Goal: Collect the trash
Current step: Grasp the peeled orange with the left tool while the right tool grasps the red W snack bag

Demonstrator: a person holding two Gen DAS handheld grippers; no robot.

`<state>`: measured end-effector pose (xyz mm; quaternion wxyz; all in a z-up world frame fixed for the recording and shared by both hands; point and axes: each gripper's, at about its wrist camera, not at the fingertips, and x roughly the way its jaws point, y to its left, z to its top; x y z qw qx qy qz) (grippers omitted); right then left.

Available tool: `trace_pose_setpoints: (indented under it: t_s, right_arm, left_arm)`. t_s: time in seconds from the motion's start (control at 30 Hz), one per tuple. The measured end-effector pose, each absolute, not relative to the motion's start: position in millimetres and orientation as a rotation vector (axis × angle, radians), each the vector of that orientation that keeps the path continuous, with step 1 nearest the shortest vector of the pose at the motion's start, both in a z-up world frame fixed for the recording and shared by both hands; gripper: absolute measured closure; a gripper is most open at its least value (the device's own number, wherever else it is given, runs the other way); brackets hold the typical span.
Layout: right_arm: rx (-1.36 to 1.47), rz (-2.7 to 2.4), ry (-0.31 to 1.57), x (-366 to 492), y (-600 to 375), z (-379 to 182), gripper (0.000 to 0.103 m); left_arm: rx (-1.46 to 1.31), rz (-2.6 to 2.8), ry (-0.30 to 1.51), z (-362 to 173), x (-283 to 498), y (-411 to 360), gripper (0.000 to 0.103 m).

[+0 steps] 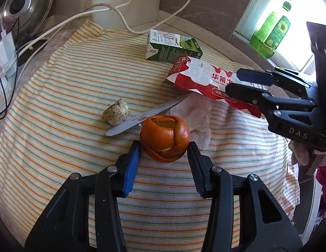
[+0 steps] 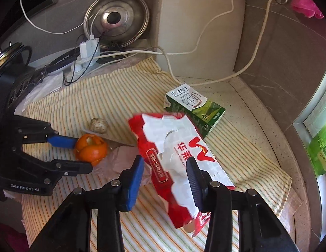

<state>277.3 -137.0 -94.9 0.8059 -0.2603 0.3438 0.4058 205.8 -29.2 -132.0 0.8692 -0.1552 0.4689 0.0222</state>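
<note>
An orange peel (image 1: pixel 164 138), still ball-shaped, sits on the striped cloth (image 1: pixel 68 96). My left gripper (image 1: pixel 164 145) is shut on it, one finger touching each side. The right wrist view shows the same grip on the peel (image 2: pixel 90 150). A red and white paper bag (image 2: pixel 175 157) lies slanted between the fingers of my right gripper (image 2: pixel 165 160), which is shut on it. The bag looks blurred and one end is off the cloth. A green milk carton (image 1: pixel 173 46) lies behind it. A beige lump (image 1: pixel 116 114) and a crumpled clear wrapper (image 1: pixel 198 113) are on the cloth.
A table knife (image 1: pixel 142 116) lies just behind the peel. A power strip (image 2: pixel 87 50) with chargers and white cables (image 1: pixel 121 19) sits at the back left, beside a steel lid (image 2: pixel 116 21). A green bottle (image 1: pixel 270 31) stands on the window sill.
</note>
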Motion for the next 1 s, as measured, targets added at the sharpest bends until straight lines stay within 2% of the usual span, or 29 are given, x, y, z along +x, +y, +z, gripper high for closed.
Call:
trace_pose_setpoints:
  t_s: [0.2,0.23,0.3,0.37,0.43,0.63,0.67,0.73,0.83,1.0]
  right_arm:
    - [-0.574,0.858,0.791,291,-132,-104,0.057]
    - [-0.562,0.874,0.804,291,-133,-104,0.054]
    - [-0.536,0.900,0.813,289,-135,-102,0.025]
    - [-0.555,0.905,0.782,282,-135,-100,0.017]
    - [-0.637,0.869,0.761,278,-129,-106,0.017]
    - [-0.837,0.765,0.754,281,-120,-138,0.021]
    - [-0.860,0.746,0.750,282,-120,-142,0.029]
    - [-0.832,0.754,0.773,288,-123,-140,0.035]
    - [-0.730,0.787,0.799,296,-130,-124,0.054]
    - [-0.579,0.826,0.848,312,-143,-101,0.069]
  left_arm:
    - [-0.301,0.034,0.993,-136,208,-37,0.057]
    - [-0.301,0.032,0.995,-136,208,-38,0.057]
    - [-0.299,0.031,0.997,-138,207,-39,0.057]
    - [-0.302,0.034,1.002,-140,207,-38,0.057]
    - [-0.307,0.034,1.006,-141,207,-38,0.057]
    - [-0.298,0.027,1.008,-140,207,-39,0.057]
    - [-0.301,0.026,1.007,-140,206,-38,0.057]
    - [-0.308,0.027,1.003,-138,205,-37,0.057]
    - [-0.316,0.030,0.994,-133,201,-34,0.057]
    - [-0.321,0.031,0.967,-124,197,-31,0.058]
